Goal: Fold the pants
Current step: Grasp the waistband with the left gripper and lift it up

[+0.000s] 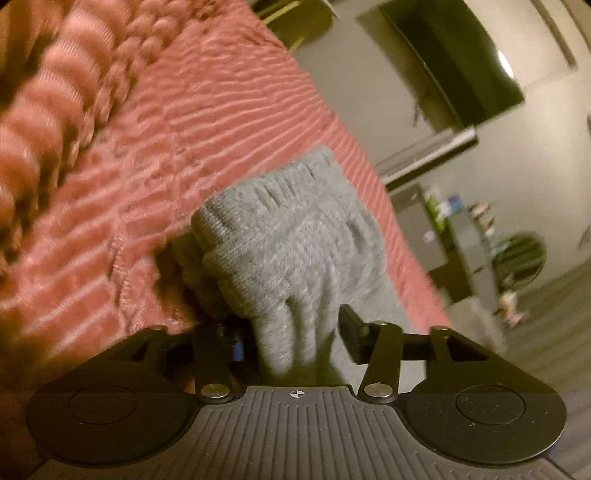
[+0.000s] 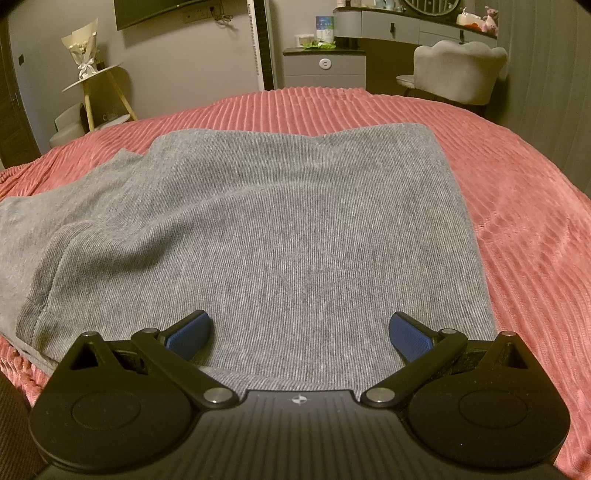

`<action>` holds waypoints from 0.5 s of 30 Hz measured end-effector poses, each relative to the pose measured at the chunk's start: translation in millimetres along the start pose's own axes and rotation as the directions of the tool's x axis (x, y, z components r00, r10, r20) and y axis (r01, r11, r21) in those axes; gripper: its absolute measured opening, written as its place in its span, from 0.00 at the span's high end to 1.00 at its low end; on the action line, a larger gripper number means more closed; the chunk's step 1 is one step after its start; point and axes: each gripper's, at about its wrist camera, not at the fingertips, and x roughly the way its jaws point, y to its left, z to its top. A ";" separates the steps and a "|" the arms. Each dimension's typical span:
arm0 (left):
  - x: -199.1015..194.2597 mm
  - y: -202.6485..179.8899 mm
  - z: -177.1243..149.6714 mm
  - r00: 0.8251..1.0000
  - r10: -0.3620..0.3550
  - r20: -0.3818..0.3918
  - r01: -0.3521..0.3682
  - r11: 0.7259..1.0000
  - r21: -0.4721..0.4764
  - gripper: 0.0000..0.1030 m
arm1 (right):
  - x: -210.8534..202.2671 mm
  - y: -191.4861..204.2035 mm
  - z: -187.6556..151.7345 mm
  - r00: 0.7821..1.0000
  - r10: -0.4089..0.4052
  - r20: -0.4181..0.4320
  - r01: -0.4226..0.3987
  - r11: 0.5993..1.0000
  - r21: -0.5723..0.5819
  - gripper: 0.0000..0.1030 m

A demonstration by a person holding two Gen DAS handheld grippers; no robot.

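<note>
We see our left gripper half open around bunched grey pants; our right gripper hovers wide open over them on the bed.

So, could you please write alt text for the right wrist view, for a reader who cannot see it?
Grey pants lie spread on a pink ribbed bedspread, with the right gripper held low over their near edge, its blue-padded jaws wide apart and gripping nothing. Behind the bed stand a grey chair and a dresser.
</note>
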 end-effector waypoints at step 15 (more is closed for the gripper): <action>-23.7 -65.3 -2.1 0.993 0.008 0.119 -0.033 0.978 0.205 0.83 | -2.5 0.2 2.0 1.000 -0.003 -0.004 0.003 1.000 0.003 0.01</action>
